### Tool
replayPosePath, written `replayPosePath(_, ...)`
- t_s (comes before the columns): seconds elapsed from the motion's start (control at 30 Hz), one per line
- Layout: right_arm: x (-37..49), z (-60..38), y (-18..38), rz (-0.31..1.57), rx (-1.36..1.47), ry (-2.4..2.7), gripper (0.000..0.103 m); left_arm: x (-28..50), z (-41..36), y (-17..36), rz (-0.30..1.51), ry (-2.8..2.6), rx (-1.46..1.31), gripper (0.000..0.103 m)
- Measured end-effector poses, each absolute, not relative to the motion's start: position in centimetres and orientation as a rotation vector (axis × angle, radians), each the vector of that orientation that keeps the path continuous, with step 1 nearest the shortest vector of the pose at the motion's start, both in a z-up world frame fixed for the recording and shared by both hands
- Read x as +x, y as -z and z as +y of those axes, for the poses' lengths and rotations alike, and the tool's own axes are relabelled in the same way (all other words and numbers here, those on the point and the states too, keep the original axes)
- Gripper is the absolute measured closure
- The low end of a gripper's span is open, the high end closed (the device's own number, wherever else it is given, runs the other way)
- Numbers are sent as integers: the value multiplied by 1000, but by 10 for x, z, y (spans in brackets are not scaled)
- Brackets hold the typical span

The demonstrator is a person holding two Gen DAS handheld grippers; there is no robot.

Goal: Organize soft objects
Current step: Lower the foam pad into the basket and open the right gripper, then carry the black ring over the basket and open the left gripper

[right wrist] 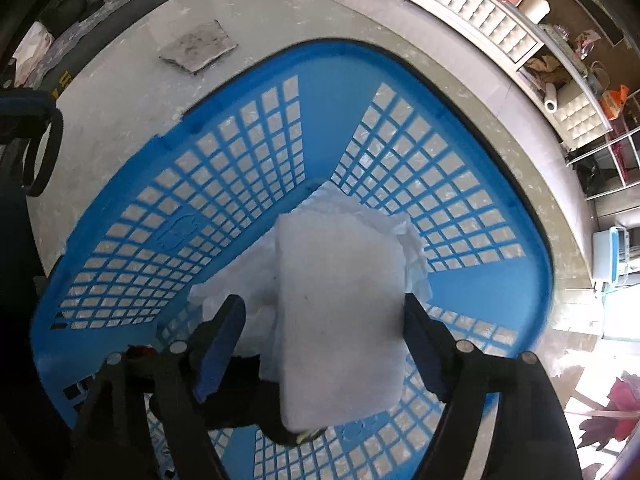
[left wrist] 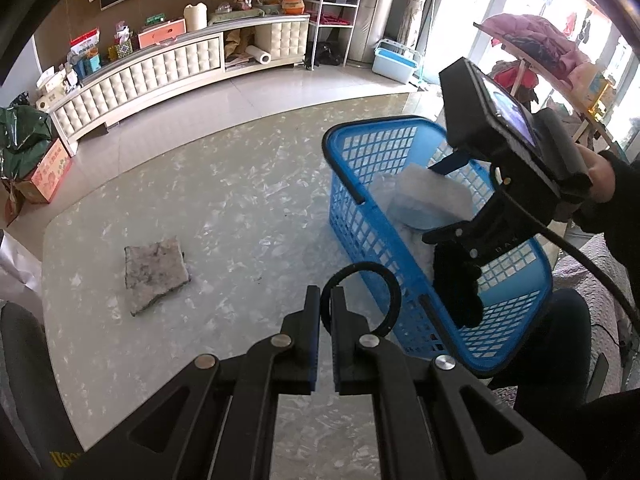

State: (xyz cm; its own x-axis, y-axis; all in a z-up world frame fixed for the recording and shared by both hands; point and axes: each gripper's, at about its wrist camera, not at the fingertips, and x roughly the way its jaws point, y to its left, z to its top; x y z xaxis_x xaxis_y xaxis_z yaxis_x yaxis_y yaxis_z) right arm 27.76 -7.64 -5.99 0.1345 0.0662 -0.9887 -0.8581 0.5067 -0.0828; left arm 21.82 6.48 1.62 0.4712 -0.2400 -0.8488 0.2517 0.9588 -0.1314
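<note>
A blue slotted basket [left wrist: 380,124] [right wrist: 240,152] stands on the pale marble table. My left gripper [left wrist: 326,296] is shut on the basket's thin black handle loop [left wrist: 394,292] at the near rim. My right gripper [right wrist: 322,300] points down into the basket with its jaws open. A white foam block [right wrist: 340,300] [left wrist: 432,192] lies between them on crumpled white material; the left pad [right wrist: 218,344] stands clear of it. A black soft item [right wrist: 240,396] [left wrist: 456,284] lies beside the block. A grey flat pad [left wrist: 156,276] [right wrist: 198,46] lies on the table, left of the basket.
The table [left wrist: 240,200] ends at a rounded edge beyond the basket. Behind it, across the floor, a long tufted cabinet [left wrist: 160,68] carries clutter. A cardboard box [left wrist: 48,176] sits at the left and a light blue bin [left wrist: 394,60] by the window. A person's hand [left wrist: 600,176] holds the right gripper.
</note>
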Motion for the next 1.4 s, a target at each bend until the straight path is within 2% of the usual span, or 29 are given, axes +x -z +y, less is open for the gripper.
replayPosePath(0.07,269,-81,50,1241,-780,-780,14,216,62,-20,1030,304,14,99)
replayPosePath(0.13,264,-84,40,1217,-754,-776,9,213,59,-24,1023,308,19,99)
replayPosePath(0.27,248,-95,20,1155,-716,-757,6,206,51,-34,1004,319,26,99)
replayPosePath(0.77,197,-170,-38,1023,-366,-515,5,190,9,-48,982,379,64,99)
replayPosePath(1.4,163,-200,-33,940,-189,-328,5,218,-56,-8,1087,430,148,99)
